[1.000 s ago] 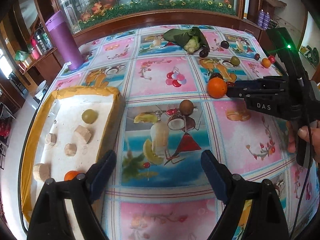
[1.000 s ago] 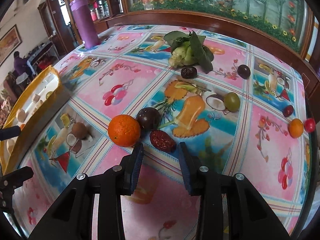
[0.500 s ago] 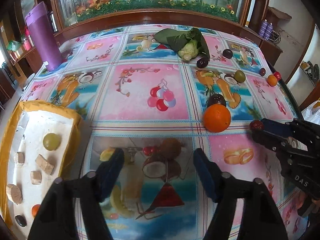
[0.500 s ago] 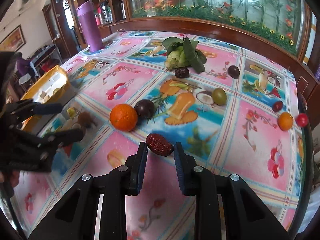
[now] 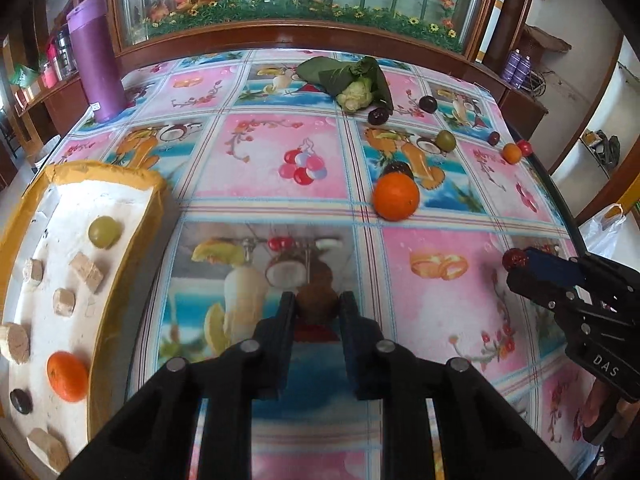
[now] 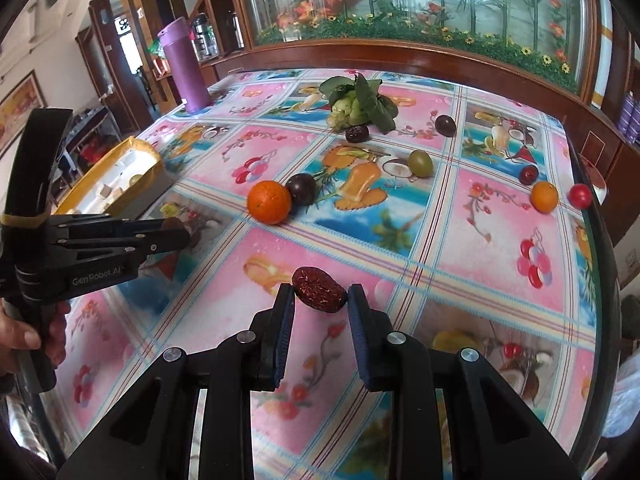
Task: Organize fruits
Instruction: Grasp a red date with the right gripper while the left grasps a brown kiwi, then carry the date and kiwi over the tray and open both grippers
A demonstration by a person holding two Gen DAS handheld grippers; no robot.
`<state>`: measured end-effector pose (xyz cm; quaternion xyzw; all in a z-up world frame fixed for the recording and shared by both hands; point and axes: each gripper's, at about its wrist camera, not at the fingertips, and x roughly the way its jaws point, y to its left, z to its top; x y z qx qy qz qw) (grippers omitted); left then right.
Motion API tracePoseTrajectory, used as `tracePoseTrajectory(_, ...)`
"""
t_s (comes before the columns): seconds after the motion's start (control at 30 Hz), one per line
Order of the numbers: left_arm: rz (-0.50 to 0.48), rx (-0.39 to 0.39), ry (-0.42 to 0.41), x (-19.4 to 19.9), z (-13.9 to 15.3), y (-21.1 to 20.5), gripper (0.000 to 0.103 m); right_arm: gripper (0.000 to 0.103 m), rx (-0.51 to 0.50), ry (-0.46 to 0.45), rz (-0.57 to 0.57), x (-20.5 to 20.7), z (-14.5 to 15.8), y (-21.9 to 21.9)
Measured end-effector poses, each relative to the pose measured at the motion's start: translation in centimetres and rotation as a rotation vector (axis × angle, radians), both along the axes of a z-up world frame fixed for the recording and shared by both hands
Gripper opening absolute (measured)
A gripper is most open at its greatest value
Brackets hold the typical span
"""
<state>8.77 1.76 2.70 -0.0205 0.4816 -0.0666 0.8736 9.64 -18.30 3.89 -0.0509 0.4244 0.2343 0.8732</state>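
My left gripper [image 5: 317, 307] is shut on a small brown round fruit [image 5: 316, 300], low over the patterned tablecloth. My right gripper [image 6: 320, 294] is shut on a wrinkled red date [image 6: 319, 289] and holds it above the cloth; it also shows in the left wrist view [image 5: 516, 259]. A yellow-rimmed white tray [image 5: 120, 264] at the left holds a green fruit [image 5: 104, 232], a small orange [image 5: 67, 376], a dark fruit and several tan chunks. A big orange [image 6: 269, 202] and a dark plum [image 6: 303, 189] lie mid-table.
Further back lie a leafy vegetable [image 6: 360, 100], a dark date [image 6: 357, 133], a plum [image 6: 445, 125], a green fruit [image 6: 420, 163], and near the right edge a small orange [image 6: 544, 196] and red fruits. A purple flask [image 5: 96, 56] stands far left.
My left gripper moved forward and closed on the brown fruit. My right gripper closed on the red date and lifted it back from the orange.
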Motion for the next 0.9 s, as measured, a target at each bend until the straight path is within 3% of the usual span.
tracePoseTrajectory(0.23,-0.007,-0.053,0.000,-5.9,1.0,-0.1,0.025,0.027,0.021,-0.008,-0.009,-4.1,0.8,-0.3)
tracePoseTrajectory(0.4,-0.038,-0.037,-0.037,-8.9,2.2,-0.1,0.024,0.027,0.007,0.001,-0.033,-7.2,0.9,-0.5)
tracePoseTrajectory(0.67,-0.072,-0.050,-0.088,-10.9,3.8,1.6,0.024,0.027,0.003,0.034,-0.070,-9.5,0.6,0.9)
tracePoseTrajectory(0.9,-0.047,-0.052,-0.113,-11.5,4.5,4.9,0.024,0.027,0.014,0.041,-0.042,-9.2,1.2,5.2)
